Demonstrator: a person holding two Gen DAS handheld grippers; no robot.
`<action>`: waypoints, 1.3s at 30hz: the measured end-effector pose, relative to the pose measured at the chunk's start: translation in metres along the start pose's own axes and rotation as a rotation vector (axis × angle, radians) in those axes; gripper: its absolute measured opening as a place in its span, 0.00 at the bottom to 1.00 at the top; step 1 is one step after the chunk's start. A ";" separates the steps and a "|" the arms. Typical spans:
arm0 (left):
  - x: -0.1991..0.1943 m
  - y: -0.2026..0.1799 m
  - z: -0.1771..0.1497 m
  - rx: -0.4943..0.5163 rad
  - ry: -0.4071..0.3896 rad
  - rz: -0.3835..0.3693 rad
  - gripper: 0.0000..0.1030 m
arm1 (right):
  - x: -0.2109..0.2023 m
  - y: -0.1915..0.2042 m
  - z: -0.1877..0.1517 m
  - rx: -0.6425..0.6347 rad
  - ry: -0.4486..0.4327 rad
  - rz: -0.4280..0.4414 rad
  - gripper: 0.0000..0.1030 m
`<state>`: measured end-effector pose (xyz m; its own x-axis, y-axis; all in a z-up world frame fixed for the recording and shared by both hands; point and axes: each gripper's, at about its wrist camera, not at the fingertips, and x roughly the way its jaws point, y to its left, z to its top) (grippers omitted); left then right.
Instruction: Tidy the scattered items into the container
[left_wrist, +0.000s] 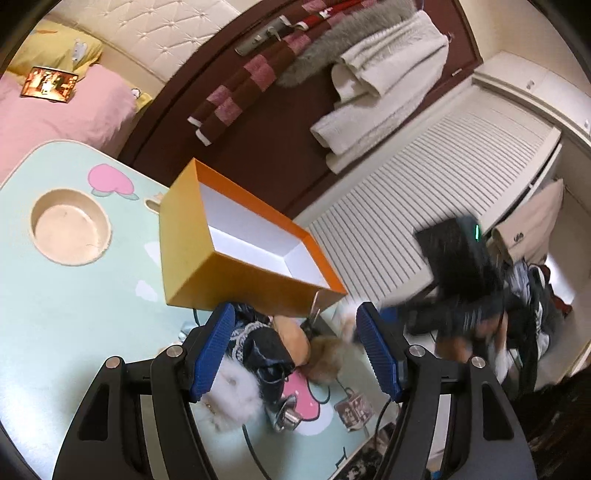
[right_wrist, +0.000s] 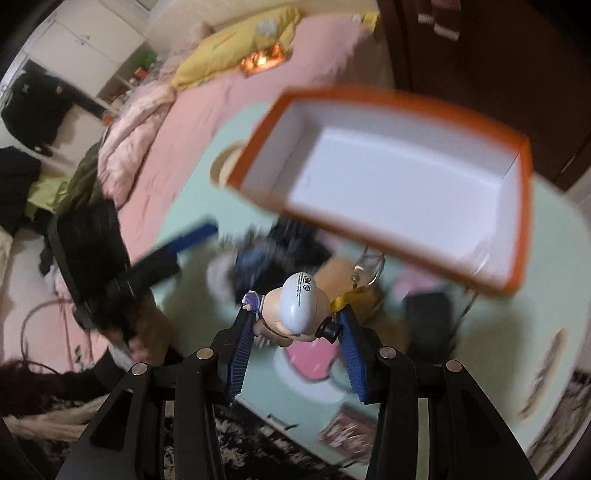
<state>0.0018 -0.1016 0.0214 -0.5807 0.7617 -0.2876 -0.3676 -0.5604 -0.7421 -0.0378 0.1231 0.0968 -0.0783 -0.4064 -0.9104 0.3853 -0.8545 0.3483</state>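
Observation:
An orange box (left_wrist: 236, 273) with a bare white inside stands on the mint-green table (left_wrist: 74, 314); in the right wrist view the orange box (right_wrist: 399, 107) lies ahead and below. My right gripper (right_wrist: 295, 321) is shut on a small toy figure (right_wrist: 295, 302) with a white oval base, held above the table near the box. In the left wrist view the right gripper (left_wrist: 454, 273) is a dark blur at the right. My left gripper (left_wrist: 295, 332) is open, low over a heap of a dark lacy cloth (left_wrist: 258, 343), a tan plush (left_wrist: 295, 338) and a white fluffy ball (left_wrist: 236, 391).
A metal clip (left_wrist: 286, 413) and a small printed packet (left_wrist: 352, 408) lie near the table's front edge. A round recess (left_wrist: 70, 232) is sunk in the tabletop at the left. Pink bedding (left_wrist: 55, 118) lies behind the table; a dark door (left_wrist: 258, 140) with hung clothes stands beyond.

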 end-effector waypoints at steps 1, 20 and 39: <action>0.000 0.000 0.001 0.000 -0.001 0.006 0.67 | 0.009 0.001 -0.004 -0.004 0.007 0.001 0.42; 0.020 -0.032 0.028 0.085 0.070 0.146 0.67 | -0.013 -0.002 -0.009 -0.046 -0.254 -0.031 0.54; 0.184 -0.084 0.066 0.283 0.592 0.327 0.67 | -0.108 -0.112 -0.075 0.312 -0.709 -0.002 0.60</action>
<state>-0.1224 0.0644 0.0711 -0.2323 0.5442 -0.8062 -0.4631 -0.7907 -0.4003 -0.0040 0.2869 0.1393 -0.6888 -0.4251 -0.5872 0.1158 -0.8642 0.4897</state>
